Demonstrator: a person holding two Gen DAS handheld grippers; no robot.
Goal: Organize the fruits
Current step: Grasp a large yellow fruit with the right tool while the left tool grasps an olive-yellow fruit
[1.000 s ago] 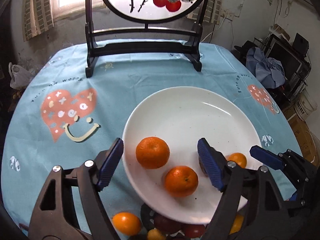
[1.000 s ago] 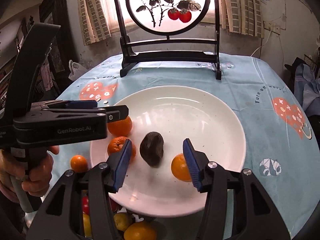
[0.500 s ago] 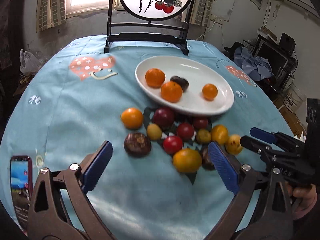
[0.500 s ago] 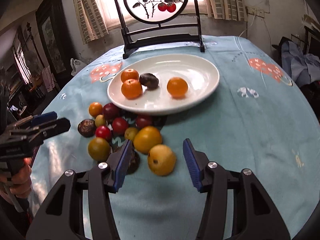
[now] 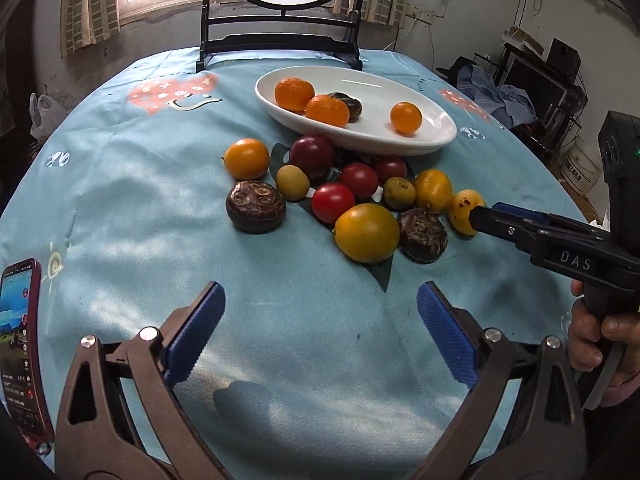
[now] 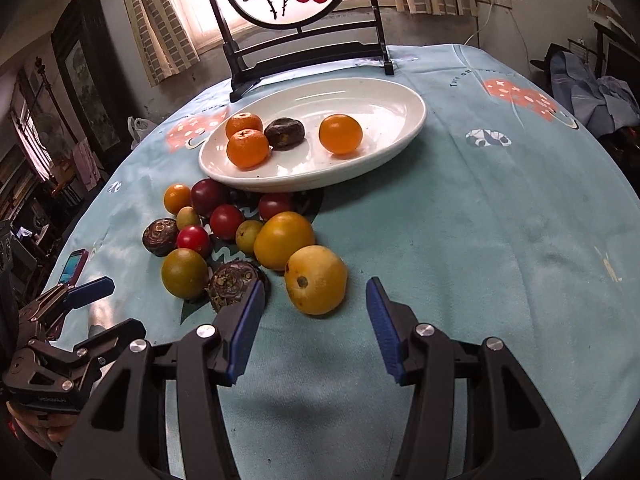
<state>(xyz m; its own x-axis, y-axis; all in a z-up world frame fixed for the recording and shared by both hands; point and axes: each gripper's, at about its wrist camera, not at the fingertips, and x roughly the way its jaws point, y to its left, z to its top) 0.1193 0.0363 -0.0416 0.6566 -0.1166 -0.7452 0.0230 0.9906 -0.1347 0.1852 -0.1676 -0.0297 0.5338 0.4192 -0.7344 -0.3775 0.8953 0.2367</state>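
Note:
A white oval plate (image 5: 432, 132) (image 6: 392, 144) holds three oranges and a dark brown fruit (image 6: 285, 133). In front of it a pile of loose fruit lies on the blue cloth: red tomatoes (image 5: 333, 202), yellow fruits (image 5: 366, 232), dark water chestnuts (image 5: 255, 206). My left gripper (image 5: 320, 332) is open and empty, well short of the pile. My right gripper (image 6: 314, 322) is open, just short of a yellow loquat (image 6: 316, 280), not touching it. It also shows in the left wrist view (image 5: 492, 216) beside that loquat (image 5: 460, 210).
A dark wooden stand with a round painted screen (image 5: 280, 20) (image 6: 304, 32) stands behind the plate. A phone in a red case (image 5: 20, 344) (image 6: 74, 266) lies at the table's left edge. Clothes and boxes (image 5: 500, 96) sit beyond the right edge.
Both grippers pulled back from over the plate to the near side of the pile. In the last half second the right gripper moved closer to the yellow loquat.

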